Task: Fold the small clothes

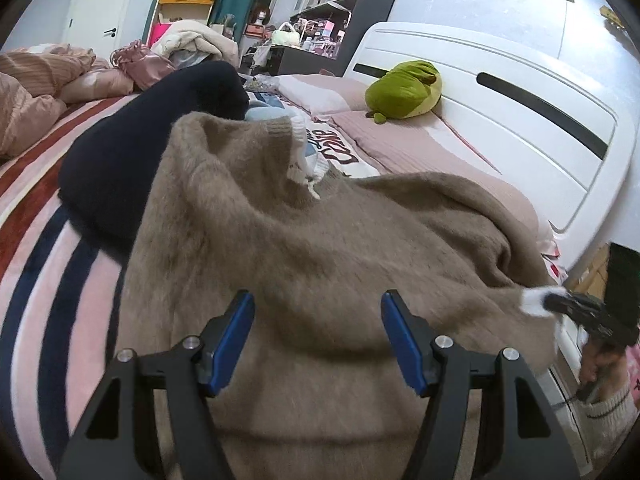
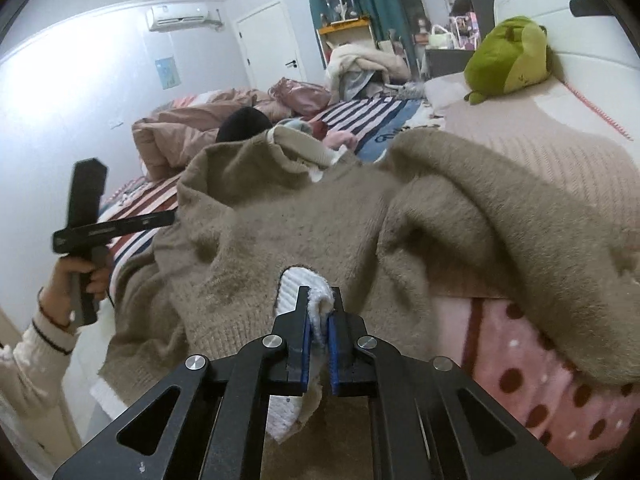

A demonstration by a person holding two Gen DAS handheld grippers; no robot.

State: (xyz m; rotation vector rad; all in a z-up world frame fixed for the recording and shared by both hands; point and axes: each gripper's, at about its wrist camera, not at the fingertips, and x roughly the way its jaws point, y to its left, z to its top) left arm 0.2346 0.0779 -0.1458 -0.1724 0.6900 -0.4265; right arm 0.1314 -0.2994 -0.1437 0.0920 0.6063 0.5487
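A fuzzy tan sweater (image 1: 320, 240) with white collar and cuffs lies spread over the bed, its neck toward the far side. My left gripper (image 1: 318, 304) is open and empty, hovering over the sweater's lower body. My right gripper (image 2: 320, 304) is shut on the sweater's white sleeve cuff (image 2: 304, 284), holding it at the near edge of the bed. The right gripper also shows at the right edge of the left wrist view (image 1: 560, 302), pinching the cuff. The left gripper shows at the left of the right wrist view (image 2: 116, 226), beside the sweater.
A dark navy garment (image 1: 152, 140) lies behind the sweater on the striped blanket (image 1: 48, 272). A green plush toy (image 1: 404, 88) rests by the white headboard (image 1: 520, 112). Pink bedding (image 1: 36, 84) is piled at the far left. A pink dotted sheet (image 2: 540, 380) hangs at the bed edge.
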